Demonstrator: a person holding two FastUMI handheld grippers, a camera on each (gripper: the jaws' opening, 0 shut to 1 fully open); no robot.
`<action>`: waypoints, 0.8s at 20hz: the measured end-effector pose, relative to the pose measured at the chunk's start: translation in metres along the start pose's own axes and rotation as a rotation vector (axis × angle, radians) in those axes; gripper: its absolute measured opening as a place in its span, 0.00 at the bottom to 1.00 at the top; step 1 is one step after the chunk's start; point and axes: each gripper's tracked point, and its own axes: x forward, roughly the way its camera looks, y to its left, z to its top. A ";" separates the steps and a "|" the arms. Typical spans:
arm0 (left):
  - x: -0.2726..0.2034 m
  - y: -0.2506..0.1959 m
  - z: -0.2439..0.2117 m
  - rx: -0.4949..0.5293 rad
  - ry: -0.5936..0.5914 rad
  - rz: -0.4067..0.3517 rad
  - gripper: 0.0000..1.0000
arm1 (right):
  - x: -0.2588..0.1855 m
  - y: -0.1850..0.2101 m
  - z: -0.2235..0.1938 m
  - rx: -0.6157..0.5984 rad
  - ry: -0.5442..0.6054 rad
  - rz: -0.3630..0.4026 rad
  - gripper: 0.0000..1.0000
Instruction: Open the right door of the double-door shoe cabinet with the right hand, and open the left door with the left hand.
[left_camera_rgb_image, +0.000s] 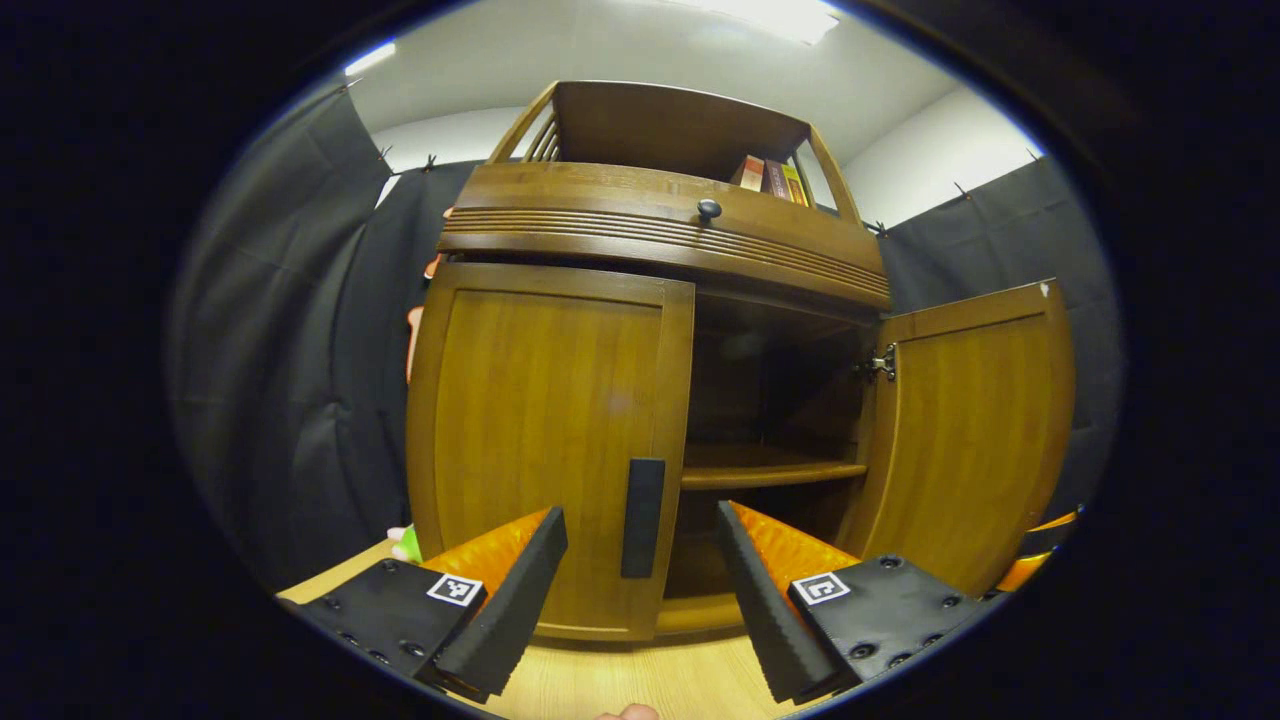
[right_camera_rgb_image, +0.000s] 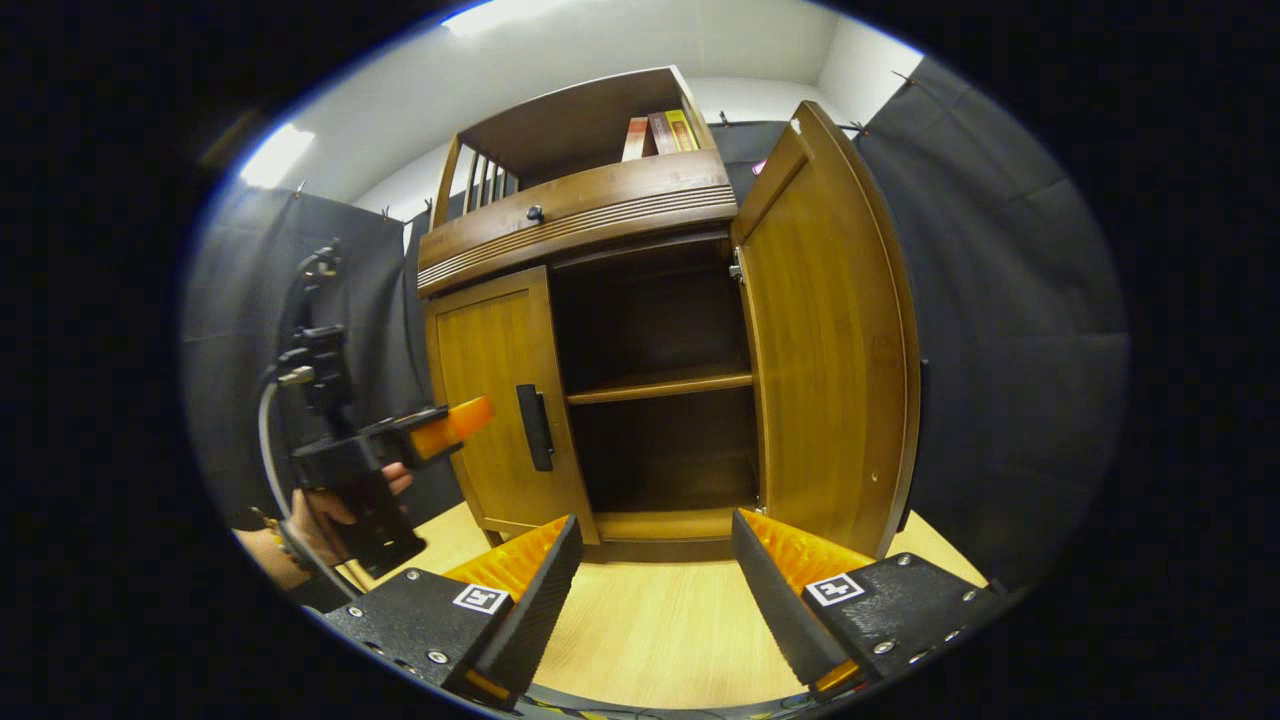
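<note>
Left gripper view: my left gripper, jaws gaping, hovering before closed left door, handle between fingers; right door standing open.

Right gripper view: my right gripper, jaws spread, empty, facing shoe cabinet on bench.

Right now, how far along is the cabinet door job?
Done: the right door stands swung wide, shelf exposed. In hand: the left gripper, open, faces the left door's handle without touching it. Left: grip it and pull the closed left door open.
</note>
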 end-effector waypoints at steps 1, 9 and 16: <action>0.014 0.001 -0.004 0.013 -0.004 0.000 0.94 | -0.004 0.000 -0.004 0.006 0.005 -0.006 0.92; 0.082 0.001 -0.054 0.058 0.059 0.017 0.95 | -0.025 -0.021 -0.017 -0.016 0.045 -0.090 0.93; 0.101 0.015 -0.077 0.051 0.103 0.053 0.95 | -0.024 -0.029 -0.011 -0.006 0.038 -0.102 0.93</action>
